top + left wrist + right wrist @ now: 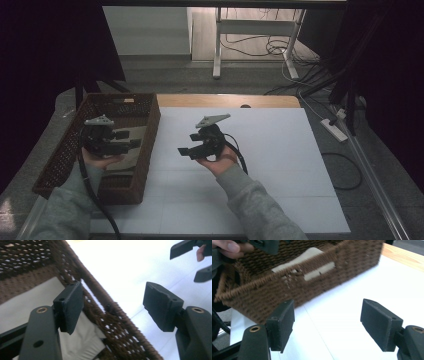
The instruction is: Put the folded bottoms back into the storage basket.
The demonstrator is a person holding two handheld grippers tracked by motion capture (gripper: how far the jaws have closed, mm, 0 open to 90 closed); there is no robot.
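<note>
Your left tool [131, 140] hangs over the wicker basket [75, 145] at the left edge of the tabletop [280, 165], its jaws pointing toward the basket's right wall. In the left gripper view those jaws stand spread with nothing between the pads: one pad sits over the pale cloth [30, 302] that lies on the basket's floor, the other over the white tabletop outside, and the woven rim runs through the gap between them without touching either pad.

Your right tool [186, 151] is held above the bare white tabletop, just to the right of the basket and apart from it, with its jaws aimed at the basket's side. The right gripper view shows both black pads spread wide and empty, the tabletop beneath them and the basket's brown wall [317, 282] ahead; the wall looks blurred there. Through the weave and over the rim you can make out the pale cloth [312, 253] inside.

The cloth rests flat in the basket, in its middle-to-right part, and neither tool touches it. Your left hand [102, 160] is cupped under its tool over the basket; your right hand [220, 162] holds its tool from below, the cable [242, 160] trailing back along the grey sleeve [255, 205]
</note>
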